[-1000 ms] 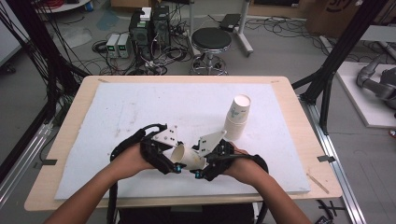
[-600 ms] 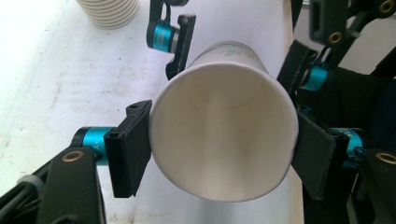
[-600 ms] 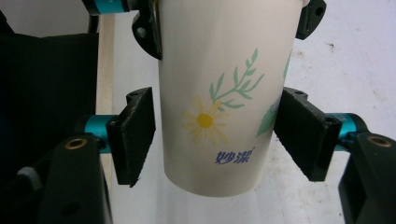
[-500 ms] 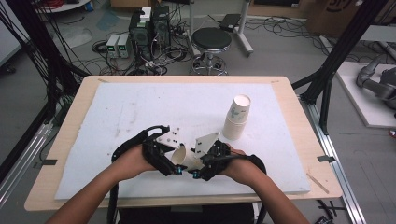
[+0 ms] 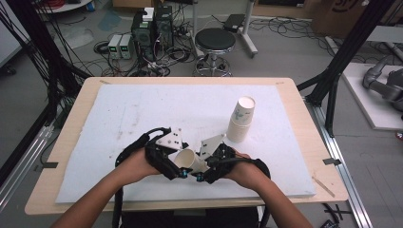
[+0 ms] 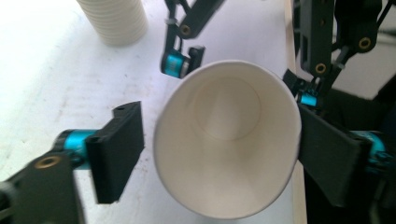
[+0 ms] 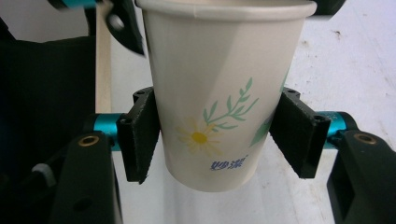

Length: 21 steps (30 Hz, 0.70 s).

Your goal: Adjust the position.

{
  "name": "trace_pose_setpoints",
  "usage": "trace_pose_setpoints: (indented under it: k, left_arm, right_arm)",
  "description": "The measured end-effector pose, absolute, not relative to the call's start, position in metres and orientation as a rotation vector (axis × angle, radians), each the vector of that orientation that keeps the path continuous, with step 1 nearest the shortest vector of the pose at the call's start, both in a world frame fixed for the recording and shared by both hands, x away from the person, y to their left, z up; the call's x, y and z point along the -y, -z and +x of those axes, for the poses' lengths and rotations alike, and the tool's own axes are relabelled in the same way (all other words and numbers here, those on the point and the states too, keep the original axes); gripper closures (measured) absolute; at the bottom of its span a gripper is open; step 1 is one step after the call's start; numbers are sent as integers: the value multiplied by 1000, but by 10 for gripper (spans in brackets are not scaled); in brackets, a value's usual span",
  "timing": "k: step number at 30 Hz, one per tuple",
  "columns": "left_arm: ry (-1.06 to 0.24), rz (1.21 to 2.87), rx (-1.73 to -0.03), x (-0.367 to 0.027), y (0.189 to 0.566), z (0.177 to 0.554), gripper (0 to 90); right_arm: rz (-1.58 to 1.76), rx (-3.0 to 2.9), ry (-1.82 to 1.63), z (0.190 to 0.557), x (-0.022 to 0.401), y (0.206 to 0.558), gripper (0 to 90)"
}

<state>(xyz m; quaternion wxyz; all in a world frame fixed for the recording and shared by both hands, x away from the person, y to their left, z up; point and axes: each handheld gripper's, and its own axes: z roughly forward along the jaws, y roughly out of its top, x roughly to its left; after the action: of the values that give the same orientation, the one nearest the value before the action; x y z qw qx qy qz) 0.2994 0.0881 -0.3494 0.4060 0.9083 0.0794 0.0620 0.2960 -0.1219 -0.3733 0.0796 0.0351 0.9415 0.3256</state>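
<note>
Cup (image 5: 188, 160) lies between both grippers near the table's (image 5: 71, 142) front edge. Left gripper (image 6: 219, 154): jaws just opened, one pad clear, the other seemingly touching the rim. Right gripper (image 7: 219, 140): jaws just closed, clamped on the cup's sides.

The paper cup (image 7: 219, 93) bears small blue Chinese characters (too blurred to read) under a printed daisy.
</note>
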Motion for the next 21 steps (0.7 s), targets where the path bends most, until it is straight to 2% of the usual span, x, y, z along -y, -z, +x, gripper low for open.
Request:
trace_pose_setpoints:
  k: [12, 21]
  left_arm:
    - [-168, 2054, -284, -125, 348, 293, 178]
    - [-216, 1862, -409, -154, 376, 279, 178]
  right_arm:
    - [202, -2779, -1039, 299, 147, 371, 369]
    - [320, -2688, -1171, 296, 174, 382, 367]
